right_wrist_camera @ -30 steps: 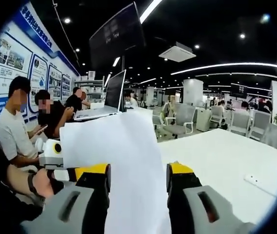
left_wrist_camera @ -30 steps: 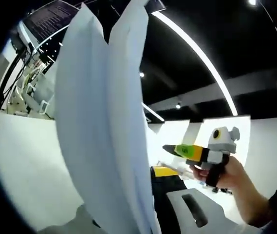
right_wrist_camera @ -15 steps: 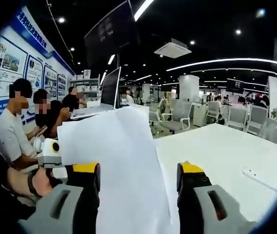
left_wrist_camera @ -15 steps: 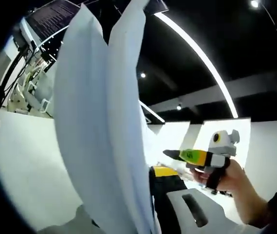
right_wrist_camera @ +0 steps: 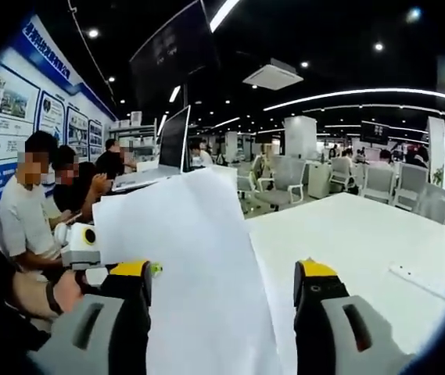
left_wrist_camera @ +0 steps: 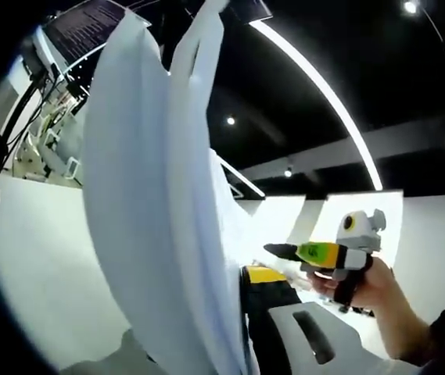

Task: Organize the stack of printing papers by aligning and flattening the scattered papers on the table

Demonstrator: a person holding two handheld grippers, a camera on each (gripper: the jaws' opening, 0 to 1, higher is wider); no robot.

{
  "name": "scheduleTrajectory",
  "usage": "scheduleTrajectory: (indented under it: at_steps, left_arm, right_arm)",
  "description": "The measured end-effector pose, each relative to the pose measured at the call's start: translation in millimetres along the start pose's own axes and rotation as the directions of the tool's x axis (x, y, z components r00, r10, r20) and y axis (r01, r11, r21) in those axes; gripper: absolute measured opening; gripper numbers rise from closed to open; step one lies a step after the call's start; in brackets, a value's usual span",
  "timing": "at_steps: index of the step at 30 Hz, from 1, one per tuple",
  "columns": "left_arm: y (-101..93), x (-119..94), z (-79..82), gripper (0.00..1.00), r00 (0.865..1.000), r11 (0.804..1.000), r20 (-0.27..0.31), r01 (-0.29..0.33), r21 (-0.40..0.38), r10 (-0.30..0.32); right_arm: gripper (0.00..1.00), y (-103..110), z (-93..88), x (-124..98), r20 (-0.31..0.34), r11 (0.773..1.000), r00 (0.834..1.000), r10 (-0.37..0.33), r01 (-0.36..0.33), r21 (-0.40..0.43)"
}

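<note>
The right gripper has its jaws spread wide, one on each side of the sheaf of printing papers and clear of it, so it grips nothing; the sheets rise between the jaws, long axis running up and away from them, top edge tilted. In the left gripper view the left gripper has its jaws pressed against the same papers, which sweep up from between them as two curved leaves; its near yellow-tipped jaw lies right against the sheets, so it looks clamped on their lower edge and is the one carrying them. That is the relation the next move turns on: the papers stand on end, held from below by the left, with the right straddling them. My guess is that squaring the stack calls for the right jaws to close on the free side, or for the edges to be tapped down on the white counter, which stretches away beyond the sheets. In the left gripper view the right gripper, held in the person's hand, lies off to the right of the papers. People sit at a laptop well apart from the counter, and office chairs stand behind it; nothing blocks the way down.
</note>
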State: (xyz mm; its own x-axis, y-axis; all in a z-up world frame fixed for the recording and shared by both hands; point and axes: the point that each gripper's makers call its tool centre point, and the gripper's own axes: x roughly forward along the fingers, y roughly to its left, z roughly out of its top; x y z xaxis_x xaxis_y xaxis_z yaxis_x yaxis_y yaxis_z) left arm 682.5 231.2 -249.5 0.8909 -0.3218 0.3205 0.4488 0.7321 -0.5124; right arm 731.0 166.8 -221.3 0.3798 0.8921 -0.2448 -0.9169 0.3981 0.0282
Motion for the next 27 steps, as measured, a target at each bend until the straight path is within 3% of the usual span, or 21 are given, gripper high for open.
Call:
scheduleTrajectory:
  at_steps: [27]
  left_arm:
    - [1.7,0.2,0.3,0.08,1.000,1.000,0.002,-0.006,-0.011,0.006]
  right_arm:
    - [0.76,-3.2,-4.9,-9.4,-0.013,1.000,1.000,-0.026,0.026,0.014]
